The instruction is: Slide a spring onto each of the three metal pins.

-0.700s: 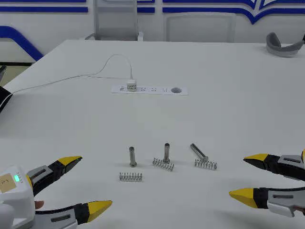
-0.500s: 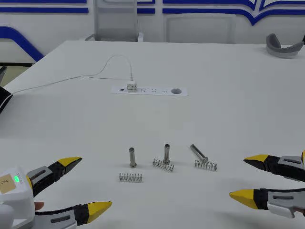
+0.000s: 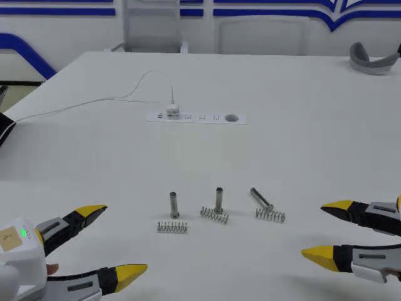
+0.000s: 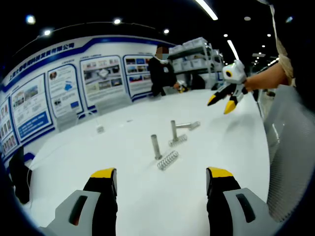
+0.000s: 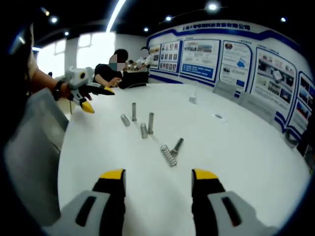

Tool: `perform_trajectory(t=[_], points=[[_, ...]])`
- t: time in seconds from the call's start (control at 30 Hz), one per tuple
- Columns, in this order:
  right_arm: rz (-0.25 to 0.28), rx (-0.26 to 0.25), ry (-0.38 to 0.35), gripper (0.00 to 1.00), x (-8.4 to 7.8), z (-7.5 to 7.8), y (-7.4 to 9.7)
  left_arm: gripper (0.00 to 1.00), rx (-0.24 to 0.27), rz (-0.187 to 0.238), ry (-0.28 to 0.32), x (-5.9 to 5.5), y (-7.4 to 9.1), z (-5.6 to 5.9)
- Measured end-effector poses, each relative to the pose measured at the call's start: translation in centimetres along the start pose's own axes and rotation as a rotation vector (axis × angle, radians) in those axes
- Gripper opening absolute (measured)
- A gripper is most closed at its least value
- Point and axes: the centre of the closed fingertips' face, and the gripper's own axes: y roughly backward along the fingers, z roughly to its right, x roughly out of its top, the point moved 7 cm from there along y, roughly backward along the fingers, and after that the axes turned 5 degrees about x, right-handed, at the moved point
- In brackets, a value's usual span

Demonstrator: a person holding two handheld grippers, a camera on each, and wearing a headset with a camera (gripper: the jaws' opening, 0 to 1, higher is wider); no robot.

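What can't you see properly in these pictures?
Head view: the right gripper has its handle cut off by the right edge.
Head view: the grey band is cut by the right edge.
Head view: the dark thing is mostly past the left edge.
Head view: the springs are too small to count coils.
Left gripper view: the posters are too blurred to read.

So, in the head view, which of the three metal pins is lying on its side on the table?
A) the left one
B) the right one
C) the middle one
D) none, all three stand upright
B: the right pin lies on its side next to a spring, while the left pin and the middle pin stand upright.
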Motion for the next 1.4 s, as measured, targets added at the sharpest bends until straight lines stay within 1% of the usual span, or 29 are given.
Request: perform_trajectory(t=[0.6,0.87,1.1,1.2,1.4], points=[[-0.002,-0.017,-0.009,0.55,0.3,0.1,-0.1,0.74,-0.007,-0.003,0.014,-0.5,-0.2,0.4],[0.004,-0.027,-0.007,0.55,0.9,0.6,-0.2,0.74,-0.009,-0.004,0.018,-0.6,-0.2,0.5],[-0.001,-0.033,0.004,0.54,1.7,1.3,-0.8,0.73,-0.008,-0.003,0.017,-0.6,-0.3,0.5],[-0.001,-0.031,0.008,0.54,2.2,1.6,-1.2,0.73,-0.009,-0.005,0.02,-0.7,-0.3,0.6],[-0.01,-0.03,0.02,0.52,2.6,2.2,-2.1,0.72,-0.015,-0.005,0.016,-0.7,-0.4,0.8]])
